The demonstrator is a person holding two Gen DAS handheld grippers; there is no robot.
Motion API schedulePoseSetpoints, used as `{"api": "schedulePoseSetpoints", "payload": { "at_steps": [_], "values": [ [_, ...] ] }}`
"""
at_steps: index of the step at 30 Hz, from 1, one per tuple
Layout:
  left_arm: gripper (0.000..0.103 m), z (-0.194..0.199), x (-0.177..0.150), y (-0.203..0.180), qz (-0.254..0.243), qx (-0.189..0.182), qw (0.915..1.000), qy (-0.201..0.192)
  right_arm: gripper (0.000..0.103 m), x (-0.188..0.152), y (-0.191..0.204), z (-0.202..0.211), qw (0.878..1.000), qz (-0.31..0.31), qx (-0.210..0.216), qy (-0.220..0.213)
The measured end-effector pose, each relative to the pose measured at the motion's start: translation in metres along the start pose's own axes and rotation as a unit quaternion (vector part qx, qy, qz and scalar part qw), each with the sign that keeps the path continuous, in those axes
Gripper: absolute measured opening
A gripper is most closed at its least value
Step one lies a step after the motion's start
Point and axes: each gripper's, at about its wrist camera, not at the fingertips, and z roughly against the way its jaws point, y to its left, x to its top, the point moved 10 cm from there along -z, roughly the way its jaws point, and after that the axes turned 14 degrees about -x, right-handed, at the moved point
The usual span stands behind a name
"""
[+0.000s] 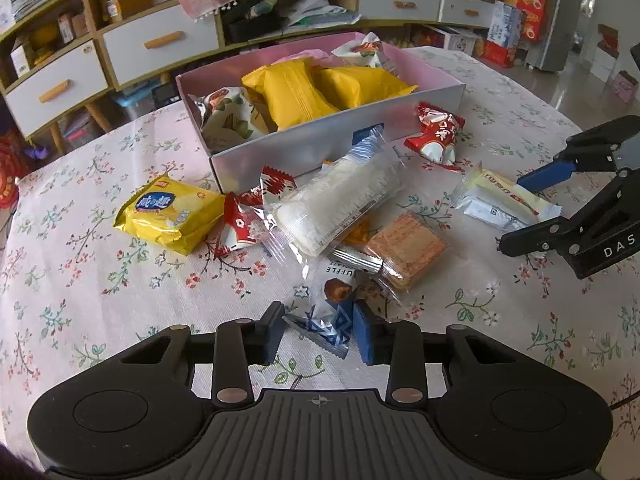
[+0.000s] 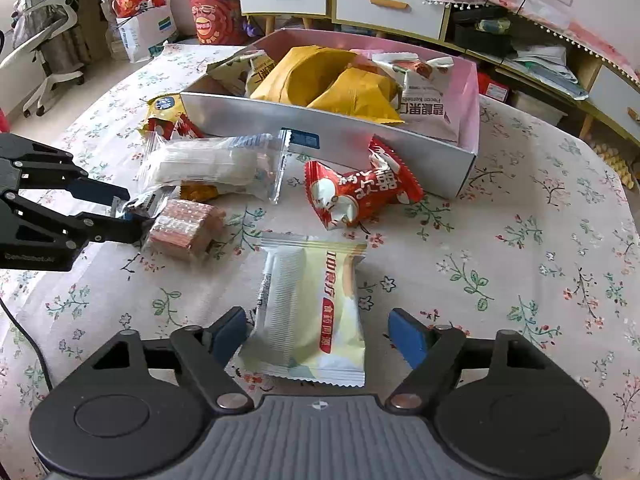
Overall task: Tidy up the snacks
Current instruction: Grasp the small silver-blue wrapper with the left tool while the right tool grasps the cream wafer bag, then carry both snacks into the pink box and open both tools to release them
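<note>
In box point(image 1: 336, 140): 2 yellow packs point(image 1: 292, 96).

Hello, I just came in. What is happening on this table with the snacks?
A person is sorting snacks into the pink box, using a gripper in each hand. The left gripper is open around a blue and white truffle packet. The right gripper is open around a pale yellow packet lying on the table. Several packets already lie in the box; others remain on the flowered tablecloth.

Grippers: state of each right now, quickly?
Left gripper: open, fingers either side of the truffle packet, not clamped.
Right gripper: open, straddling the cream packet, not gripping.
</note>
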Motion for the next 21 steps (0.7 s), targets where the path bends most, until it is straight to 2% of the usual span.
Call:
{"api": "schedulePoseSetpoints", "payload": {
  "at_steps": [2,3,10,21],
  "values": [
    [0.031,0.000,0.000,-0.001,0.004,0.005,1.0000,0.000,0.042,0.002,0.000,0.002,1.000,-0.001,0.003,-0.003],
    [0.030,0.000,0.000,-0.002,0.005,0.006,1.0000,0.000,0.034,0.003,0.001,0.003,1.000,-0.002,0.004,-0.005],
    [0.028,0.004,0.002,-0.008,0.003,0.008,1.0000,0.003,0.028,0.008,0.000,0.005,1.000,0.009,-0.008,-0.006],
    [0.026,0.017,0.007,-0.016,0.000,-0.001,1.0000,-0.006,0.026,0.014,-0.001,0.015,1.000,0.010,-0.009,-0.018]
  ]
}}
